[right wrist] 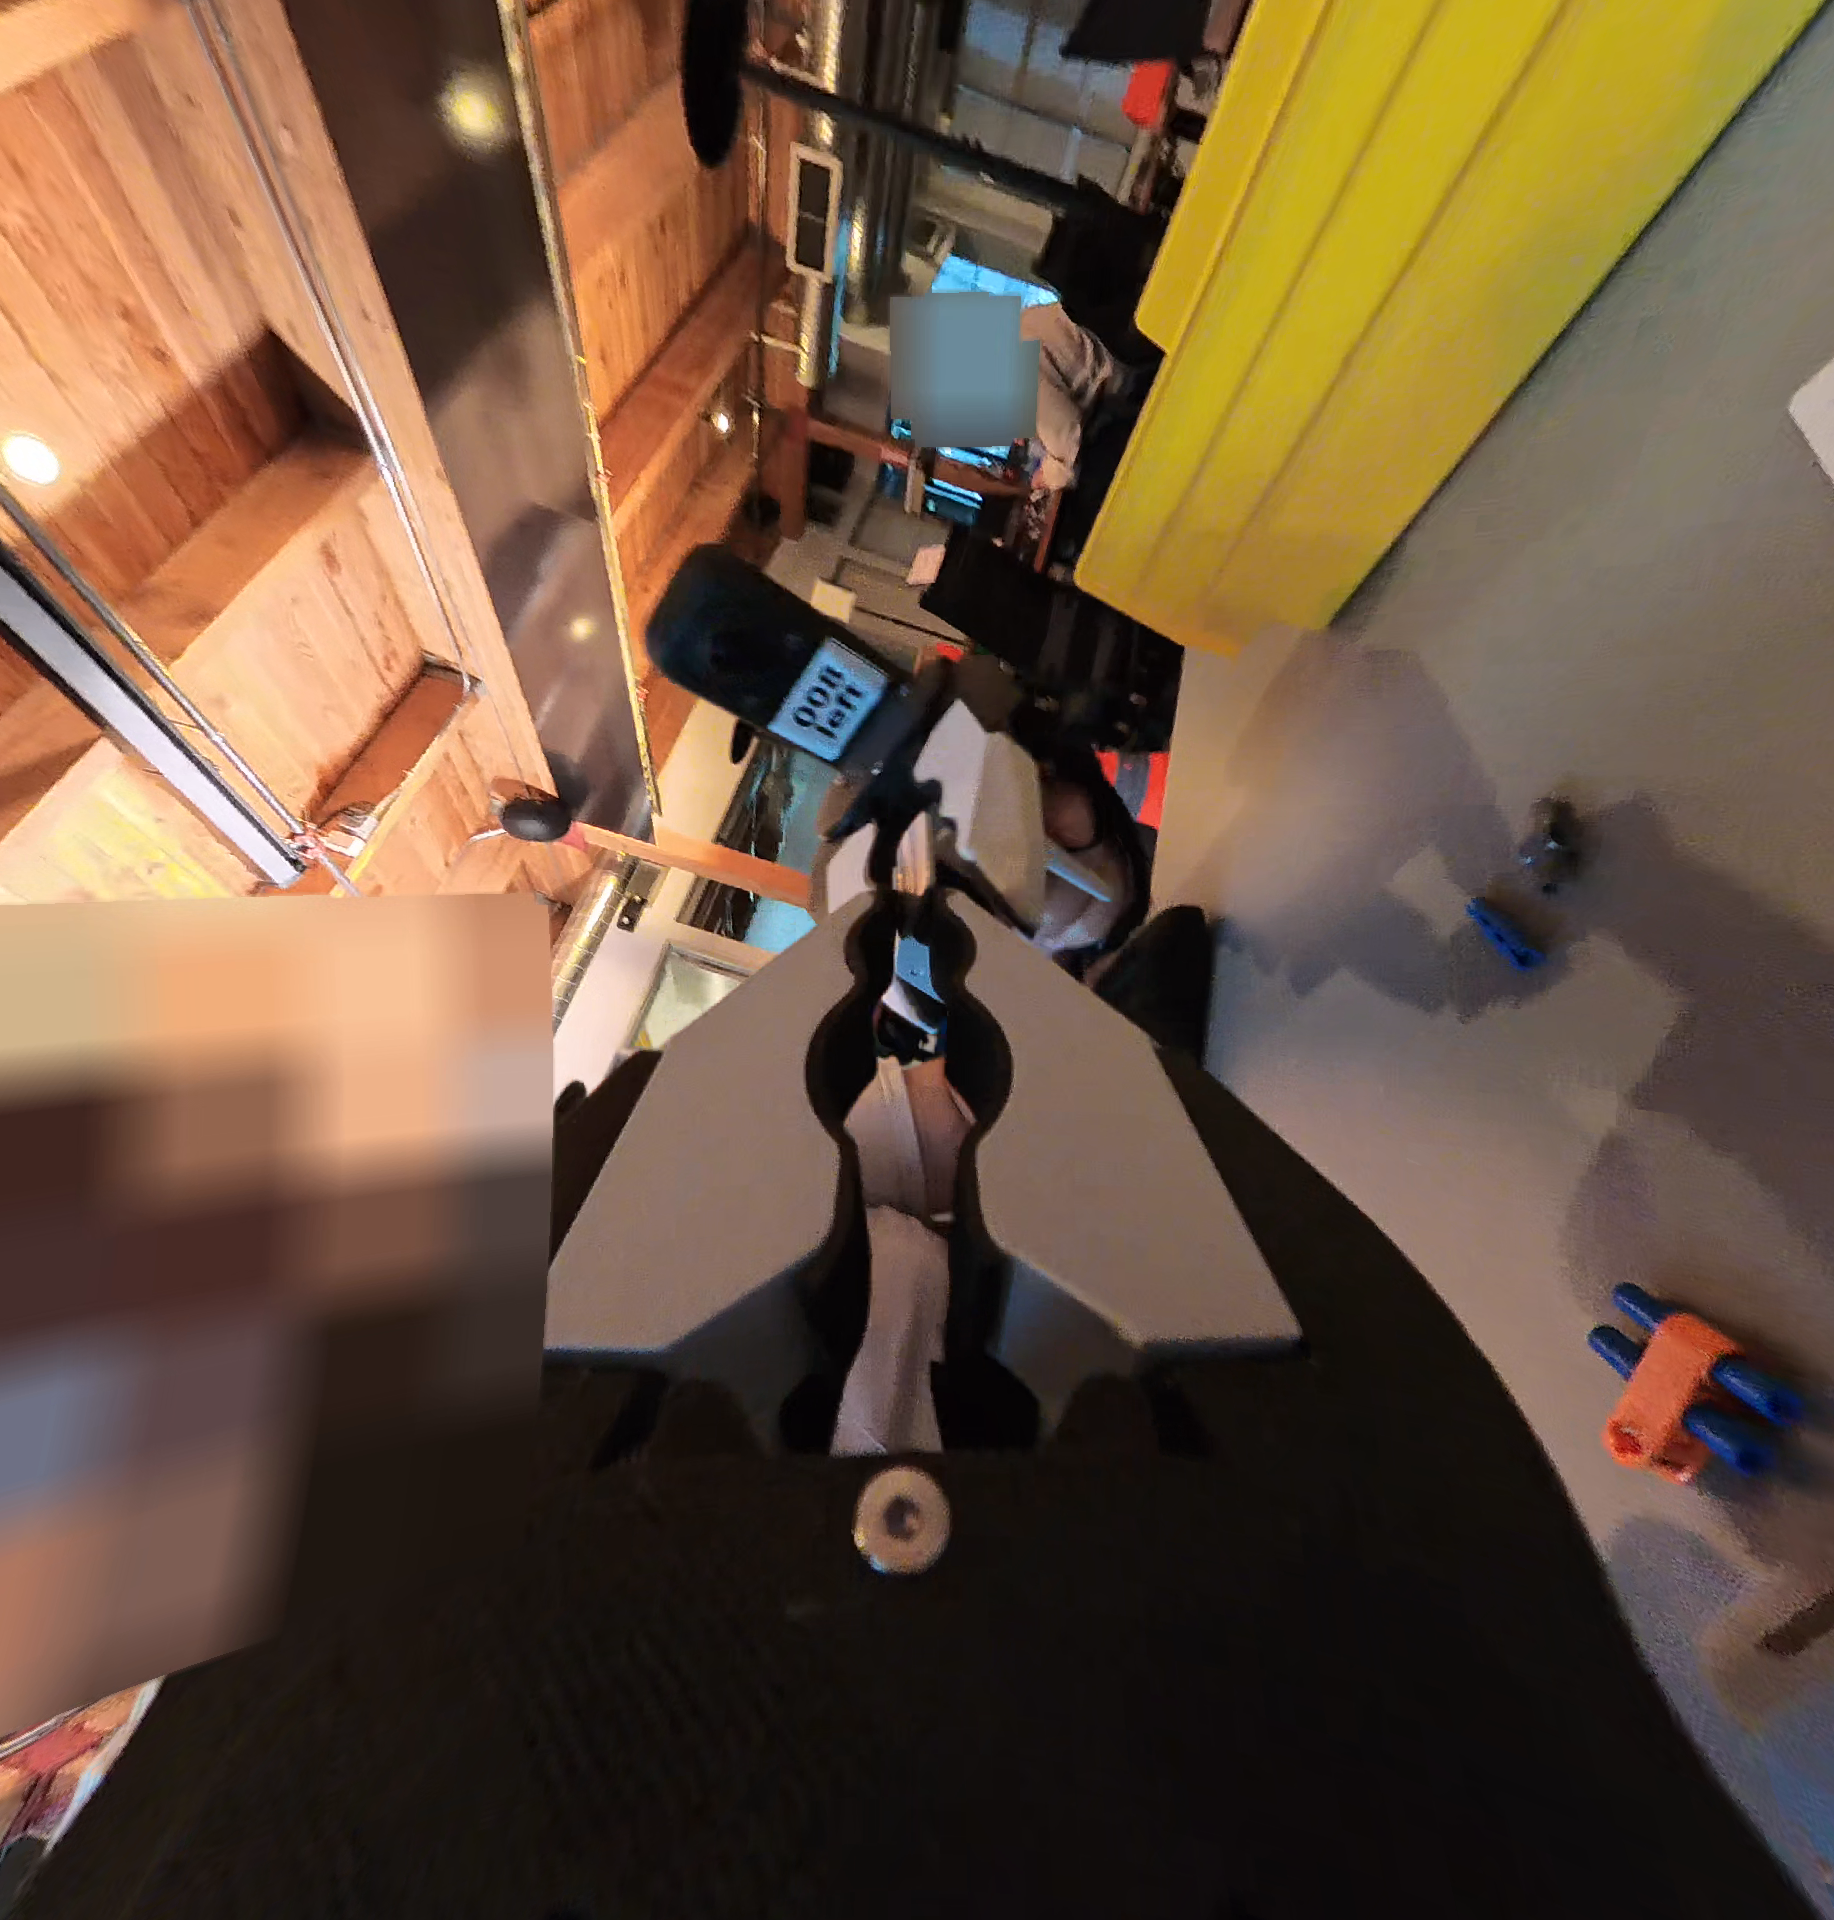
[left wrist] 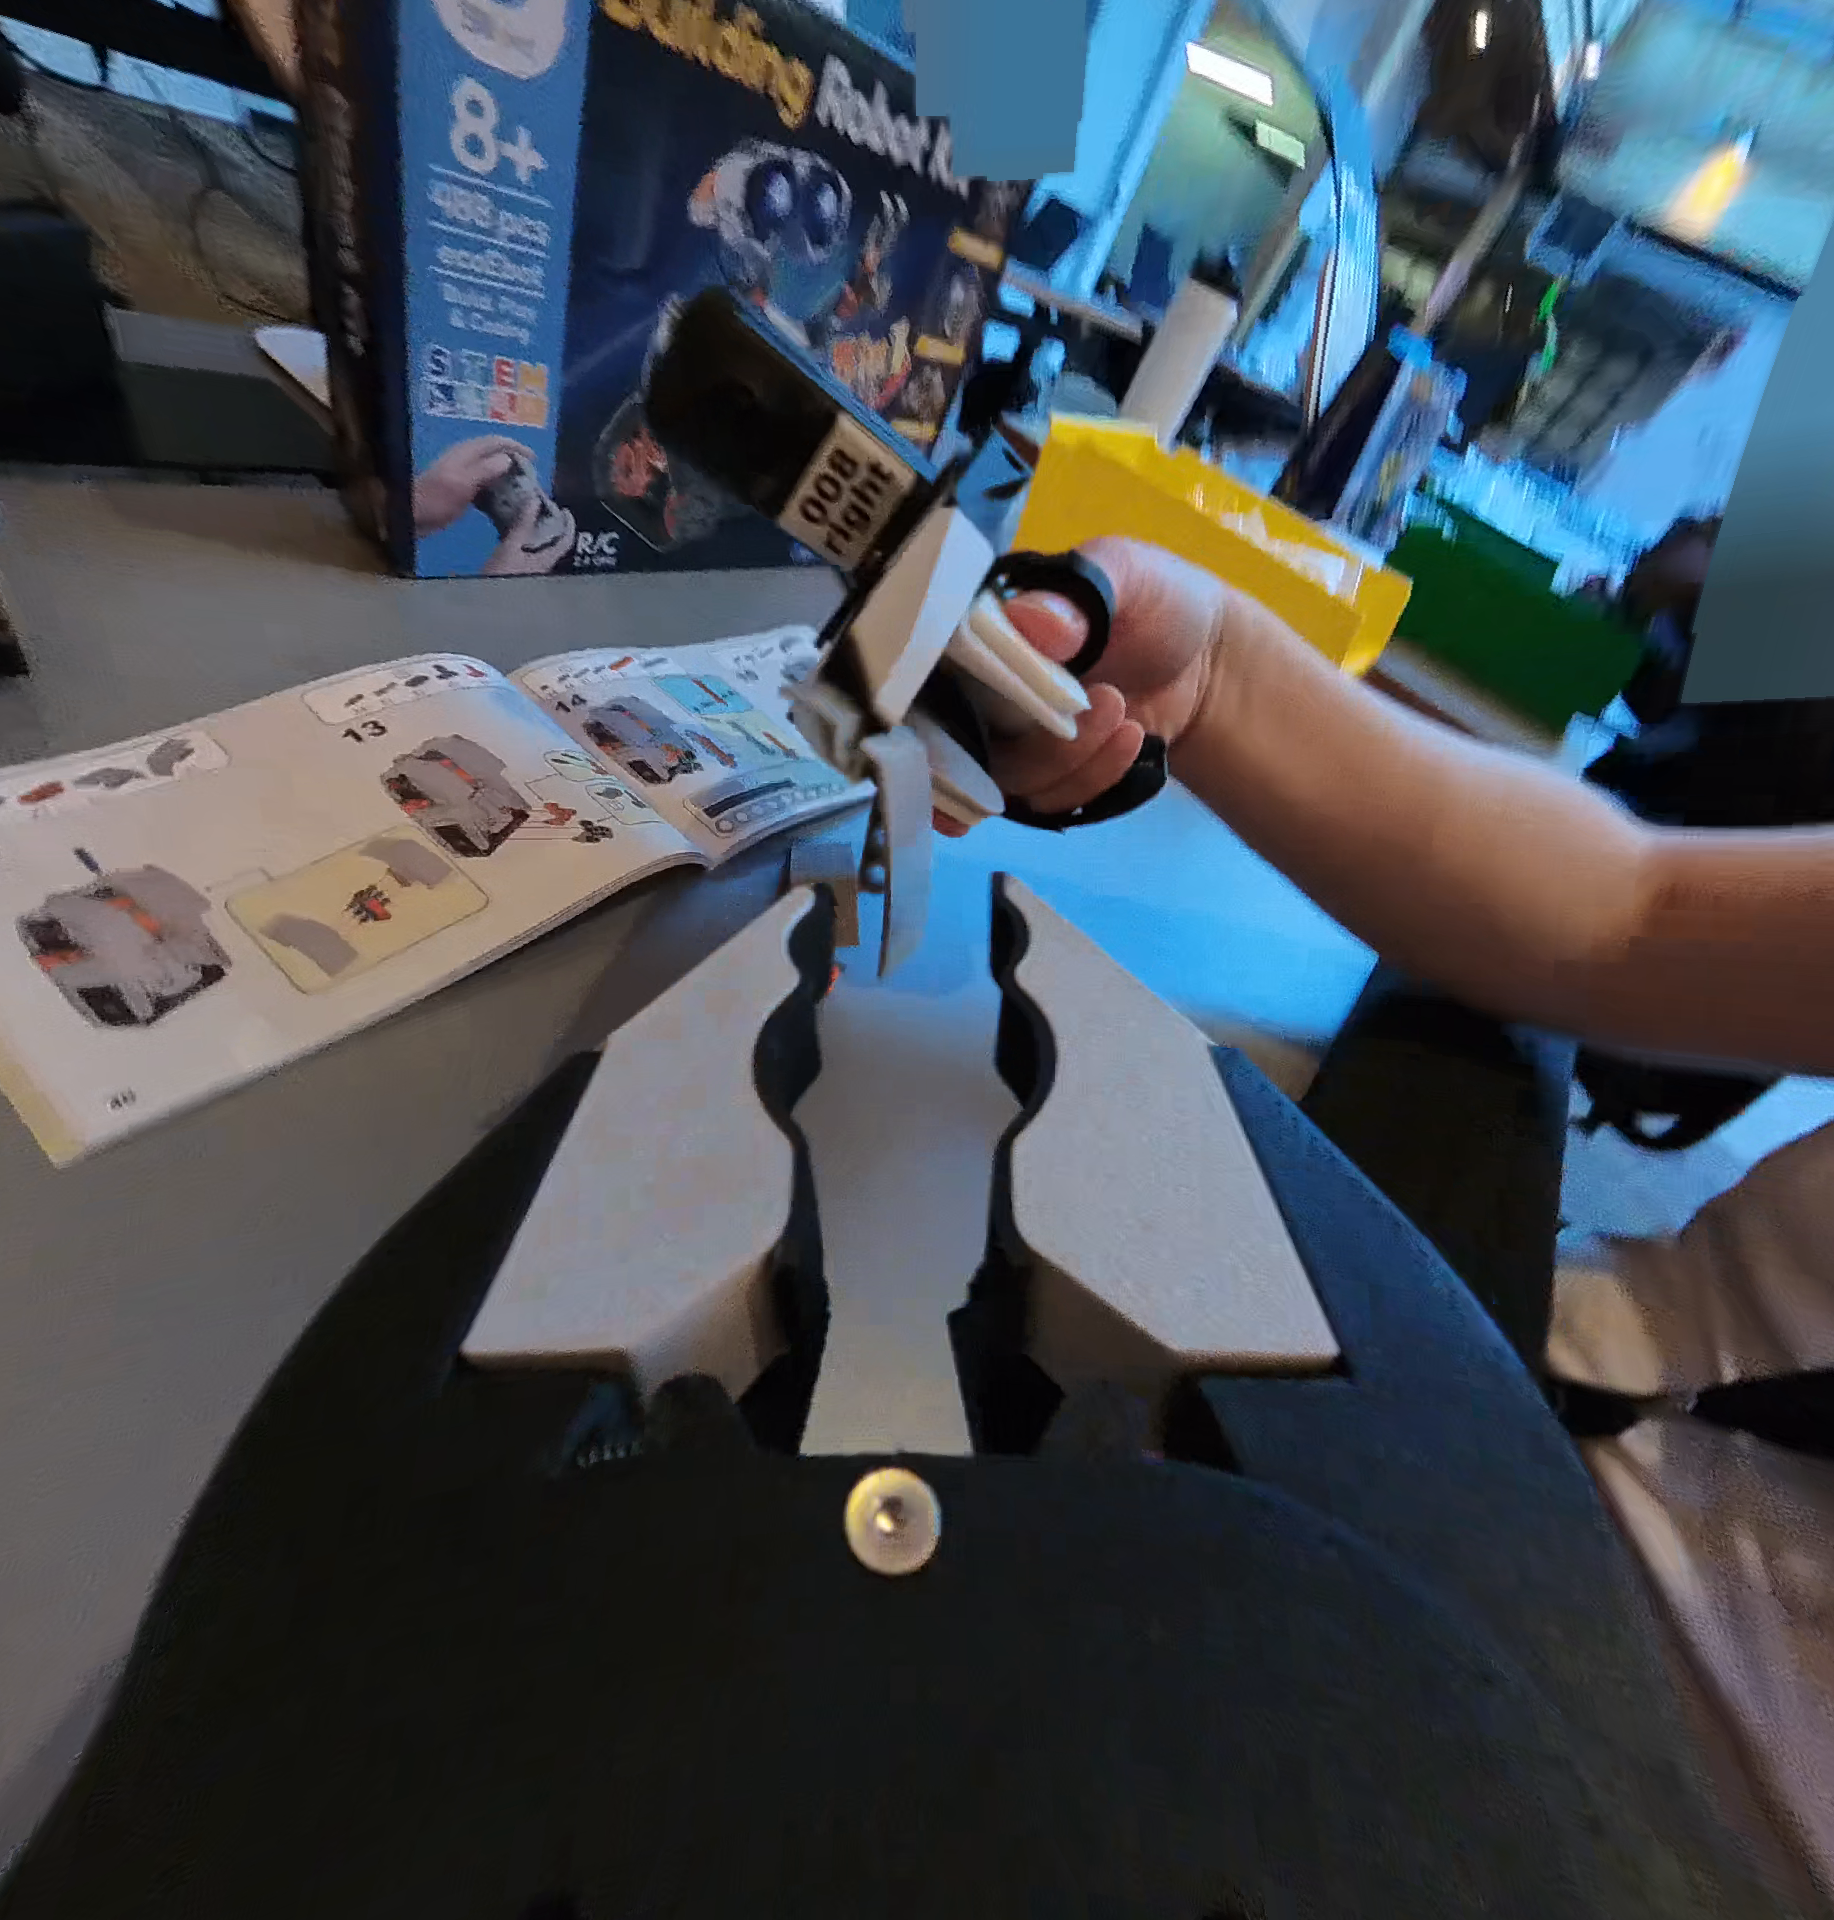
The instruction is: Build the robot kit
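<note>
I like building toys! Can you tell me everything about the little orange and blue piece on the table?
The orange and blue piece shows only in the right wrist view. It looks like plastic: a small orange connector block with holes at one end and dark blue pins running through it, sticking out both sides. It lies flat on the grey table, apart from both grippers, touching nothing else.

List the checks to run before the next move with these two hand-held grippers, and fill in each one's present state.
1. Left hand-held gripper open: ok.
2. Right hand-held gripper closed at the tips: ok.
3. Piece held in the right one: cannot tell.
4. Open white paper instruction booklet flat on the grey table: ok.
5. Orange plastic connector with blue pins lying clear of both grippers: ok.
6. Pictures sharp: not ok, blurred.
</note>
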{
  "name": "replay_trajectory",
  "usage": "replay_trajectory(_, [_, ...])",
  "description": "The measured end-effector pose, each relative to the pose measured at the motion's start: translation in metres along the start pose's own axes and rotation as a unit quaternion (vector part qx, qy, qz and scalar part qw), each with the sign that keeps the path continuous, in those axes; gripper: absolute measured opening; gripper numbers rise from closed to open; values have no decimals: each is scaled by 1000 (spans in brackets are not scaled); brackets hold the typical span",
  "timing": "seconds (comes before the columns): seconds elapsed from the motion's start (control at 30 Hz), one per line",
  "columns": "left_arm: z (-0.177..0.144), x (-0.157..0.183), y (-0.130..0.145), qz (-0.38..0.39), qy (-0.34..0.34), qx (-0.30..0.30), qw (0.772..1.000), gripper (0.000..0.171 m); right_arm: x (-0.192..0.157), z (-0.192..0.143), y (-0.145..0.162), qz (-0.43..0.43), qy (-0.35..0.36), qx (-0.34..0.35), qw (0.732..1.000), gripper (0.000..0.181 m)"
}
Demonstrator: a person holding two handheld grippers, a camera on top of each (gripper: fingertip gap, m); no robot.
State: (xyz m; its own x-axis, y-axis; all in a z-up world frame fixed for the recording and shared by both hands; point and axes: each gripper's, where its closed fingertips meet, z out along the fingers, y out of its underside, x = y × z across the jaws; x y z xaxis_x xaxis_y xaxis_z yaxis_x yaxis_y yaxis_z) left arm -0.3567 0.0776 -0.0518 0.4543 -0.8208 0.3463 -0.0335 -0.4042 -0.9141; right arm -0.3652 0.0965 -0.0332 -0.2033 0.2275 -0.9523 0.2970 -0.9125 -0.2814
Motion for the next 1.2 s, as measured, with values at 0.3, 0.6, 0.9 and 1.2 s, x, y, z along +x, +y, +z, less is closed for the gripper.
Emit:
replay_trajectory(0.3, [4,-40,-9,-150,44,10,988,0,7,-30,-30,-181,100,85,975,17])
replay_trajectory(0.6, [8,-53,18,-182,53,-55,980,0,18,-84,46,-314,208,107,920,15])
replay_trajectory(0.9, [0,-75,32,-128,-51,-78,987,0,42,-107,61,-338,302,123,883,12])
replay_trajectory(1.2, [-1,-78,35,-129,-57,-77,987,0,45,-106,62,-334,309,118,883,10])
